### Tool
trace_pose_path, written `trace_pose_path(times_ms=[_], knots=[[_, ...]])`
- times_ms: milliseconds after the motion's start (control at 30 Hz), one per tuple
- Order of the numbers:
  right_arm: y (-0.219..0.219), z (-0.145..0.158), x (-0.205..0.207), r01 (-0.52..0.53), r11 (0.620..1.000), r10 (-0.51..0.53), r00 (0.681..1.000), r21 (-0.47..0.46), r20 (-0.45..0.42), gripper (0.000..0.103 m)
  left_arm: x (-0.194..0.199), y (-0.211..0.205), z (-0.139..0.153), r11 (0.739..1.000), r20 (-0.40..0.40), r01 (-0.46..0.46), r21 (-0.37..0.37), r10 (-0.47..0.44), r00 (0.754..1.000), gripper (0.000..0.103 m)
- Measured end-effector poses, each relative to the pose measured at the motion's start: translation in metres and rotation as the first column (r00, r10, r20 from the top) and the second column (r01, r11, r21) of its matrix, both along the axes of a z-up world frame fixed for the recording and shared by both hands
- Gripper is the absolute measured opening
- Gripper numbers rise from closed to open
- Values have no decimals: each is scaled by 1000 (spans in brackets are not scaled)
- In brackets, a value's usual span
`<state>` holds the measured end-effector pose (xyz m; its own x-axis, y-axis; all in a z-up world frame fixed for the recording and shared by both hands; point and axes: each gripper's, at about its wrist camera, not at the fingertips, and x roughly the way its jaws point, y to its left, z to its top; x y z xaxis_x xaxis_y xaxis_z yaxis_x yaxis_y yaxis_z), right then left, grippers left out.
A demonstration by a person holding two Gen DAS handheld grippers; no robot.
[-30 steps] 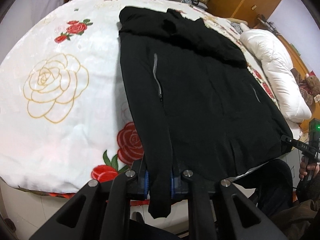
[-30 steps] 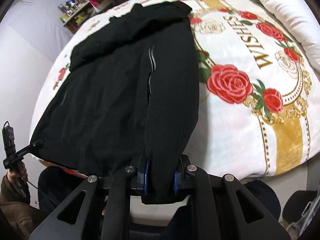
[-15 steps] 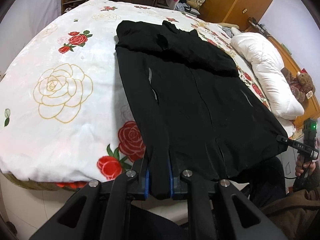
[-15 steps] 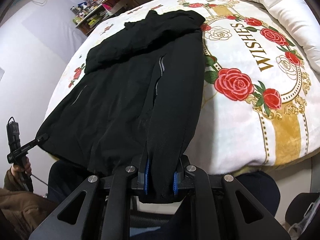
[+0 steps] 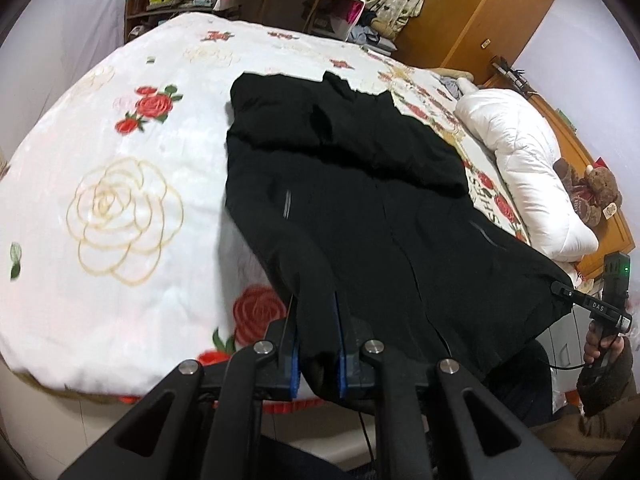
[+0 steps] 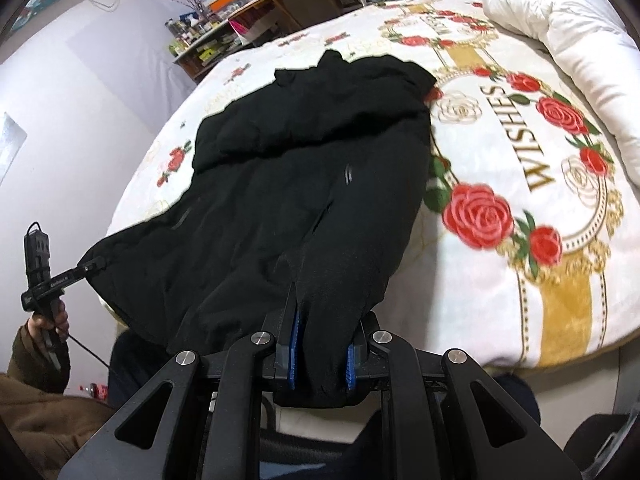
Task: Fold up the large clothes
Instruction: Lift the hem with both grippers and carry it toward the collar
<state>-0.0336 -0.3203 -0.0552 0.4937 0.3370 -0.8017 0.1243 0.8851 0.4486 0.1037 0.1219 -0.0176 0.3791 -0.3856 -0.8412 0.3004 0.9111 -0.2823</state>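
Black jacket [image 5: 360,208] clamped in both grippers

One black jacket [image 5: 360,208]; two grippers, left gripper [image 5: 318,344] and right gripper [image 6: 320,344]; one white duvet [image 5: 528,168]; two teddy bears [image 5: 588,196].

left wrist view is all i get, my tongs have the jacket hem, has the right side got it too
Observer: Yes. The right tongs are shut on the jacket hem, with cloth bunched between the blue pads.
Operator: whats right of the jacket
Observer: Bare blanket with the whole word WISHES showing; the jacket's edge stops short of it.
Operator: how do my tongs look from there
Observer: The left tongs pinch the far hem corner, seemingly just past the blanket's edge.
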Motion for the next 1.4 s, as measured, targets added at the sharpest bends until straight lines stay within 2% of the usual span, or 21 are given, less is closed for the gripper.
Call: trace_pose_path(times_ms=[100, 300, 767, 1100, 1400], knots=[[-5, 8, 12, 1, 1000, -1, 1000, -1, 22, 17, 16, -3, 5, 1000, 15, -6, -3, 6, 1000, 14], [-16, 22, 39, 3, 1000, -4, 998, 13, 65, 17, 52, -1, 11, 997, 29, -54, -61, 56, 998, 14], [-36, 46, 124, -16, 1000, 15, 990, 4, 140, 17, 134, -15, 25, 995, 83, -87, -50, 91, 992, 14], [-49, 50, 185, -11, 1000, 12, 989, -8, 147, 17, 197, -26, 26, 992, 105, -115, -58, 121, 987, 14], [-60, 41, 232, 6, 1000, -6, 991, 1, 136, 17, 242, -41, 21, 993, 123, -113, -21, 115, 986, 14]])
